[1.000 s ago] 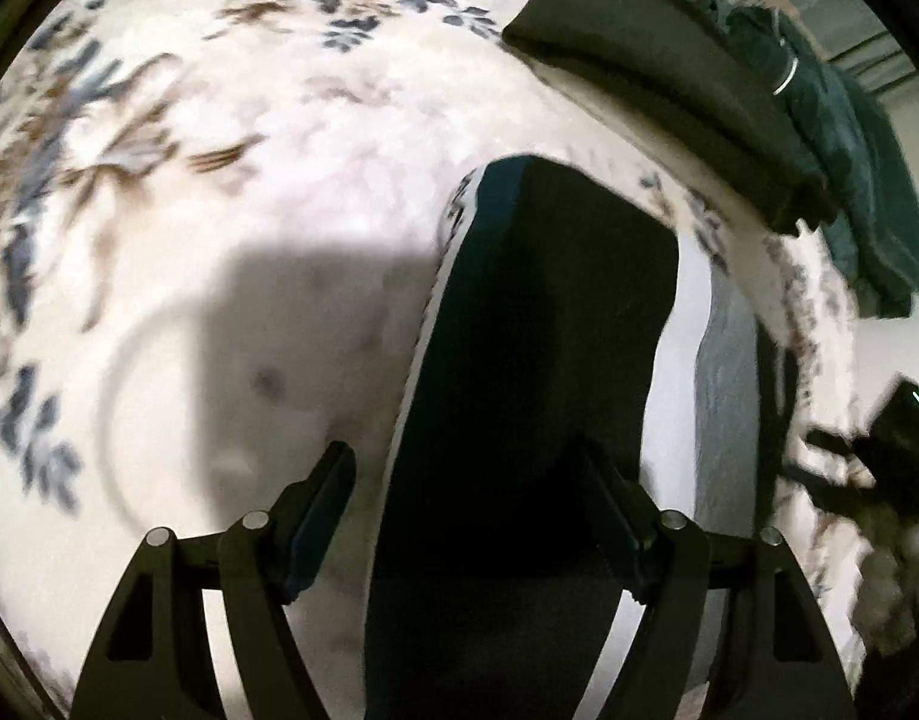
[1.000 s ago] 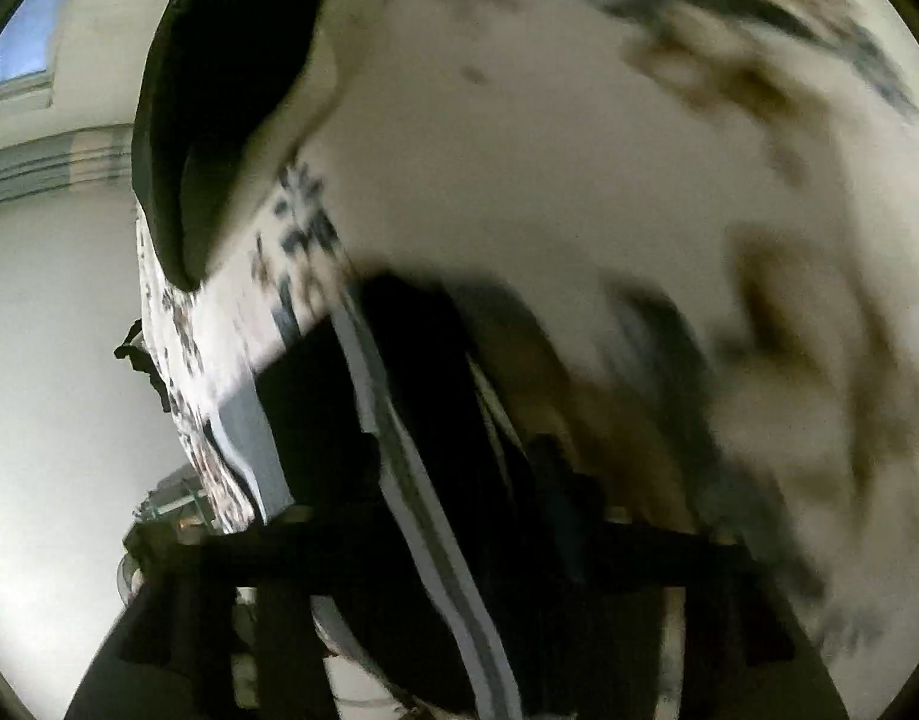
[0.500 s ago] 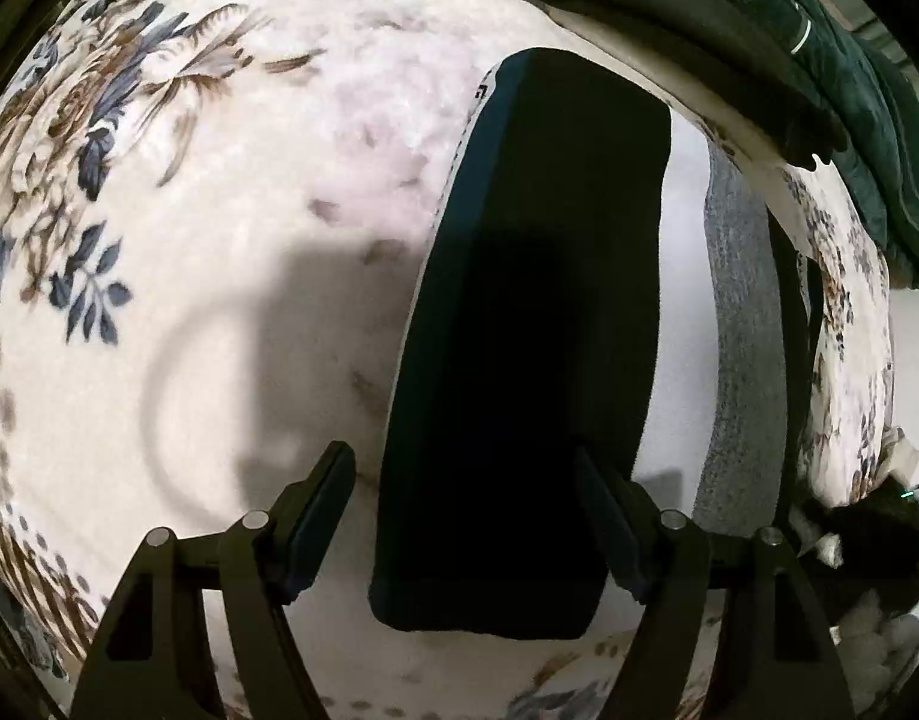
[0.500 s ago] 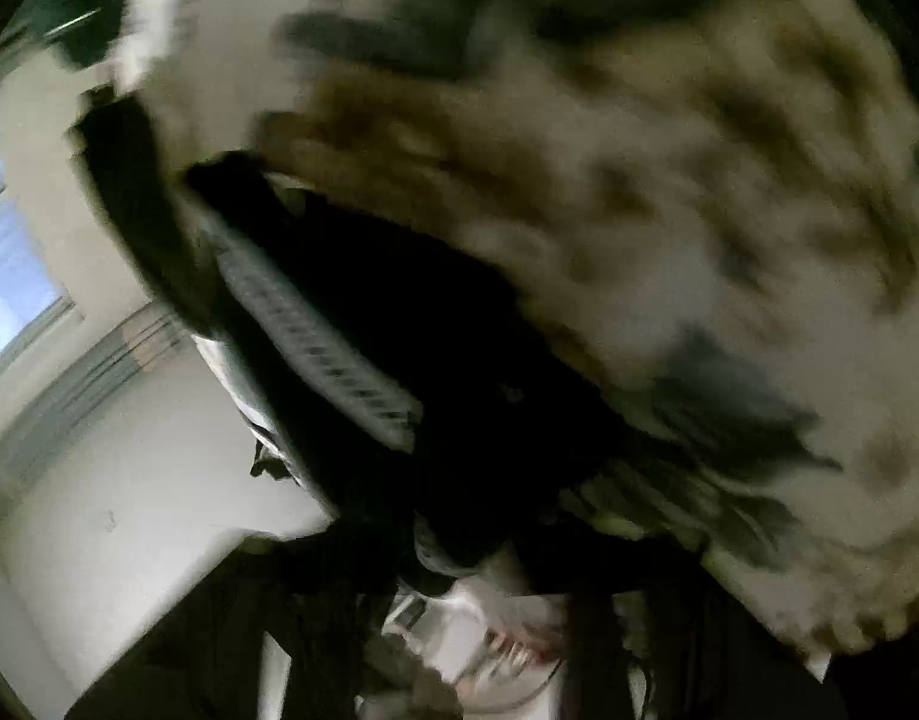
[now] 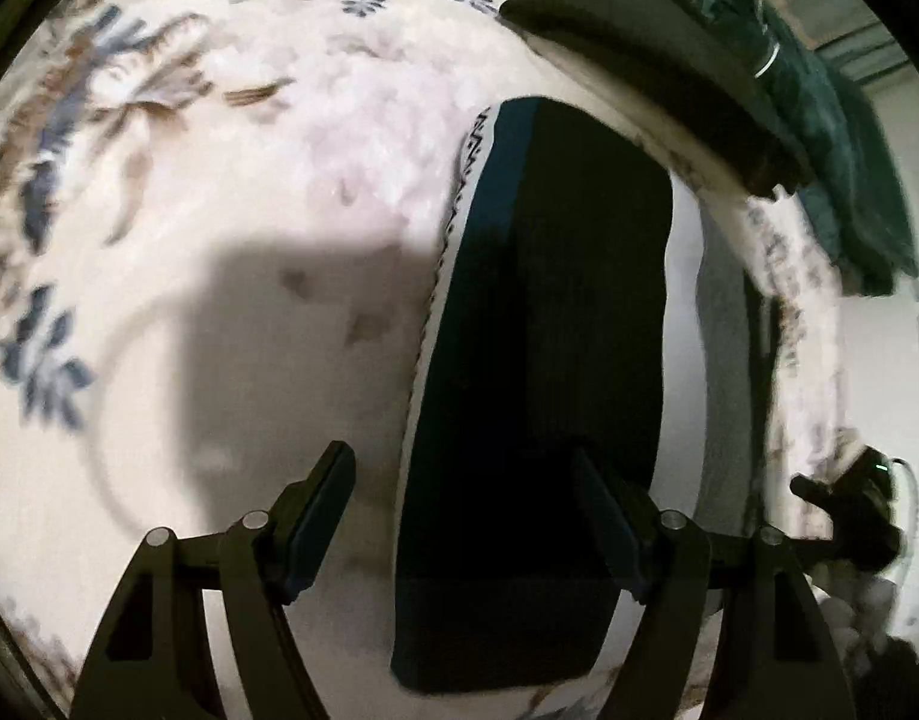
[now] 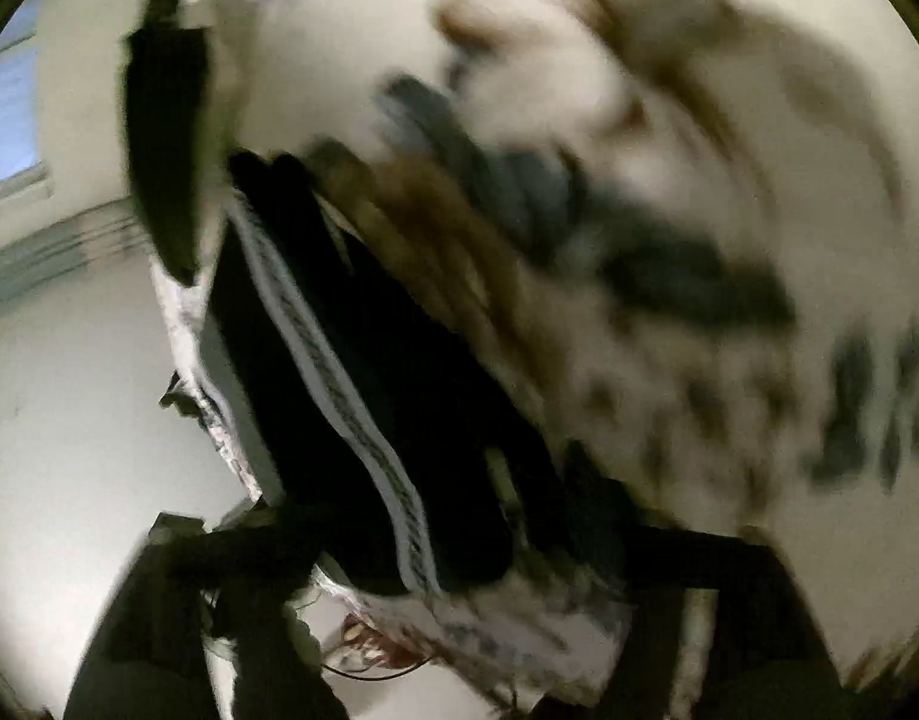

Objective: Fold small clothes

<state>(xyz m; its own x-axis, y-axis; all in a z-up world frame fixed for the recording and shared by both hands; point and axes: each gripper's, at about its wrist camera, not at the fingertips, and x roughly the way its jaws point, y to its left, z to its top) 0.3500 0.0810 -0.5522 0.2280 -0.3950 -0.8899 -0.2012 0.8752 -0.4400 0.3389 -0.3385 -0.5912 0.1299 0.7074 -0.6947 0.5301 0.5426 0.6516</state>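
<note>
A dark folded garment [image 5: 543, 360] with a white zigzag-patterned band along its left edge lies as a long strip on the cream floral bedspread [image 5: 231, 192]. My left gripper [image 5: 459, 462] hangs over its near end, open; the right finger is above the cloth, the left one above bare bedspread. The right wrist view is heavily blurred. There the same garment [image 6: 363, 372] lies with its near end between the fingers of my right gripper [image 6: 435, 540], whose jaws are opening. The pads stand apart from the cloth.
A folded dark cloth [image 5: 645, 54] and a dark green garment [image 5: 843, 168] lie at the far edge of the bed. A white and grey strip [image 5: 705, 324] runs beside the dark garment. The bed edge and pale floor [image 6: 69, 420] show on the left.
The left view has drifted slightly over the garment, which lies unmoved. The right gripper has swung along the bed edge, and its fingers now stand wider apart around the garment's end.
</note>
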